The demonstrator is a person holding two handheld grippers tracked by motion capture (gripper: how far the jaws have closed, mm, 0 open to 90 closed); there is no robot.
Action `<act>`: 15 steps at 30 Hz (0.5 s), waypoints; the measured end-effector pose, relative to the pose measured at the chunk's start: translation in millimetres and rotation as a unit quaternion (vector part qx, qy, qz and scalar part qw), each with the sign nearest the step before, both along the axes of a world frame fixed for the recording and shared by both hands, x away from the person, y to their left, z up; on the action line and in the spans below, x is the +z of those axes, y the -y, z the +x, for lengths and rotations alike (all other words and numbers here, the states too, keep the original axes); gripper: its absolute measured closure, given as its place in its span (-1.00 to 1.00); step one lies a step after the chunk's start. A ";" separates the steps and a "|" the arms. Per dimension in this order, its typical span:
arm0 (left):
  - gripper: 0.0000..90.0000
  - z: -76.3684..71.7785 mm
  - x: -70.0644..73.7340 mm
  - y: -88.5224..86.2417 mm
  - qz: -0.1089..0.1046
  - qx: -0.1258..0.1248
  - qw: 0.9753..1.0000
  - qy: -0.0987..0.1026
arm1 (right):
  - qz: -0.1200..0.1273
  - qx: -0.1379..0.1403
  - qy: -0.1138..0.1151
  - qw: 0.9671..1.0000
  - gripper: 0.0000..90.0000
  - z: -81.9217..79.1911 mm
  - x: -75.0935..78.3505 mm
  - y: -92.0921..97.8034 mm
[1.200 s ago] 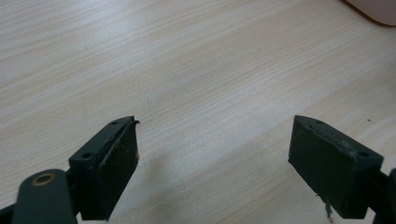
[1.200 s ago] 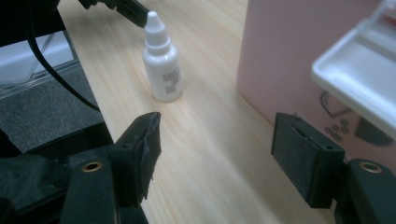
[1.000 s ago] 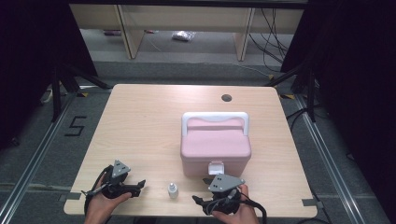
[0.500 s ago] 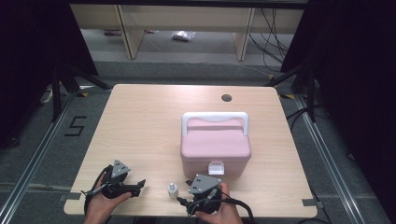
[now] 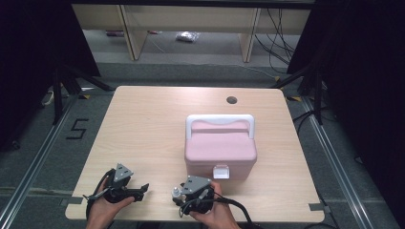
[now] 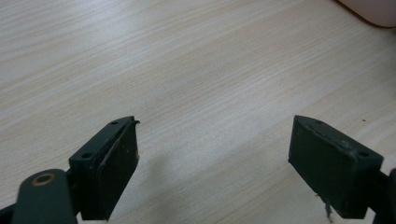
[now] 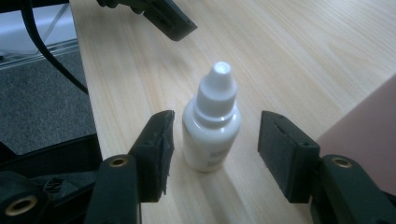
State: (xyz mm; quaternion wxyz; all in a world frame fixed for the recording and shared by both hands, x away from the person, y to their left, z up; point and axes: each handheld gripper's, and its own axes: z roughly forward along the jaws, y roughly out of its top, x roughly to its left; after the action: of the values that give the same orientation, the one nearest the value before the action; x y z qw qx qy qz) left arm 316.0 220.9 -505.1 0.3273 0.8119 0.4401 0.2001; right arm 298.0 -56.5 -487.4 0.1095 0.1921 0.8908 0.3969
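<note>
Pale wood table [image 5: 143, 129] under me; the small dropper bottle [image 7: 211, 123] stands upright between my right gripper [image 7: 212, 149]'s open jaws, untouched. It looks light, smooth, tippable: I'd pinch its body, below the cap

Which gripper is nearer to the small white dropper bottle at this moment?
Right. The right gripper has its open jaws on either side of the dropper bottle, not yet closed on it. The left gripper sits apart, farther along the table's near edge, jaws open over bare wood.
</note>
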 end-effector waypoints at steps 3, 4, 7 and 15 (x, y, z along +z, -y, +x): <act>-0.66 0.2 -0.1 -0.1 0.000 -0.002 1.000 -0.001 | -0.006 0.004 0.004 1.000 0.07 1.9 -2.0 -4.4; -0.66 0.1 0.0 -0.2 -0.001 -0.002 1.000 -0.003 | -0.007 0.003 0.000 1.000 0.08 1.6 -2.5 -5.3; -0.66 0.0 0.0 0.0 0.000 0.000 1.000 0.000 | -0.008 0.004 -0.003 1.000 0.10 2.3 -4.1 -7.3; -0.66 -0.3 0.2 0.4 -0.002 0.000 1.000 0.000 | -0.016 0.015 0.001 1.000 0.33 6.0 -7.3 -10.6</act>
State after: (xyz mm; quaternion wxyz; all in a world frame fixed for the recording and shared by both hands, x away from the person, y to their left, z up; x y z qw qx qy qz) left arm 315.7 220.5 -504.9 0.3293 0.8113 0.4402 0.1993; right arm 304.0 -45.8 -494.7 0.1079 0.1768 0.8996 0.3845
